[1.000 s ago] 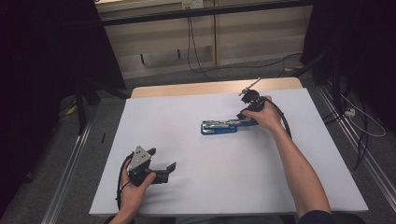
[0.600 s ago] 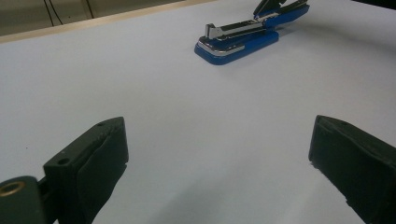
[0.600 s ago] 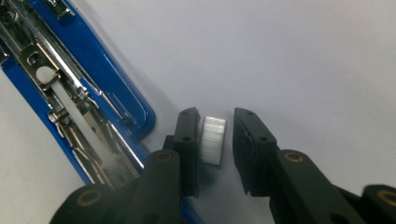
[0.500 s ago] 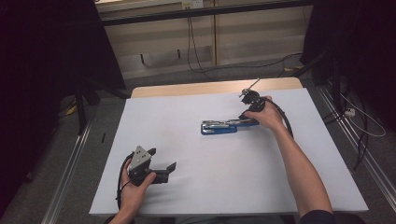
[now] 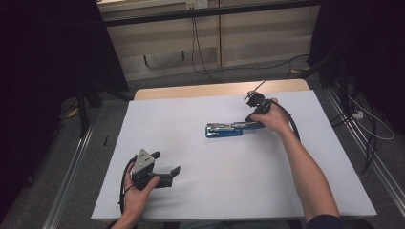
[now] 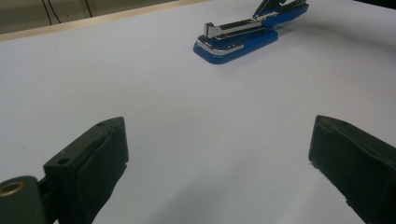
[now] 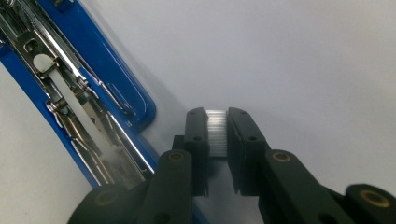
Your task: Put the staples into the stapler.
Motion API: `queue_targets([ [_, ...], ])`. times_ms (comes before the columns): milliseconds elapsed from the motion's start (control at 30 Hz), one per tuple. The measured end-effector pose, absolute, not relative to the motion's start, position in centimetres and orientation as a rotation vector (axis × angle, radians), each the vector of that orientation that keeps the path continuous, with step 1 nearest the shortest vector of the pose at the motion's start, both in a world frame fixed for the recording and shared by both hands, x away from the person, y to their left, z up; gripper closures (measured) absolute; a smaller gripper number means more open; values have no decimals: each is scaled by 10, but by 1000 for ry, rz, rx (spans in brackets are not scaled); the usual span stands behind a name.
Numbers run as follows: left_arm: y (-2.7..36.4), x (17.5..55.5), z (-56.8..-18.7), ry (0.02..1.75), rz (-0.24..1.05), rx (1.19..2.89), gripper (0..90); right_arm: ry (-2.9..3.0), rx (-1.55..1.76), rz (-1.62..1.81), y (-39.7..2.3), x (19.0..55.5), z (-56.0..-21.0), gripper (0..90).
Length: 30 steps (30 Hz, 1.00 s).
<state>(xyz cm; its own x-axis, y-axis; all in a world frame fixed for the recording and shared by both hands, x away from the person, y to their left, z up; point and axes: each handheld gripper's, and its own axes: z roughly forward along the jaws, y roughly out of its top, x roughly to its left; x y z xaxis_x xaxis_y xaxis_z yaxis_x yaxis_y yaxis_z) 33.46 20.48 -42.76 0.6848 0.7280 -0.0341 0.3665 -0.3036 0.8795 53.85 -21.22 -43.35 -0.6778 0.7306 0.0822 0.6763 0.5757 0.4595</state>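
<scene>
Your landmark is the blue stapler (image 5: 228,129), lying open on the white table cover (image 5: 191,200) with its long axis running across the table, hinge end toward your right hand. In the right gripper view the open magazine channel (image 7: 70,98) runs diagonally up and to the left, just to the left of your jaws.

Your right gripper (image 7: 217,133) sits at the stapler's hinge end, beside its base rather than over the channel. Its jaws have just been closing, and a strip of staples (image 7: 216,132) stands between them. The pads look to be pressing on both long sides of the strip, so you have it pinched. The strip's long axis points along the jaws, roughly away from the camera, and so lies at an angle to the channel.

That angle is what the next move seems to turn on: judging from the layout, the strip has to go left toward the channel and be turned until it lines up with it, otherwise it could catch on the rail.

Your left gripper (image 5: 157,171) rests well apart from the stapler, on the near side of the table cover. Its jaws are spread wide with nothing between them, aimed toward the stapler's front end.
</scene>
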Motion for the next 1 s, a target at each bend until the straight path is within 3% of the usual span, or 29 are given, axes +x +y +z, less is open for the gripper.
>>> queue_targets([
  [1000, 207, 336, -428, 866, 458, 1913, 51, 2576, 1174, 842, -221, 534, -415, 793],
])
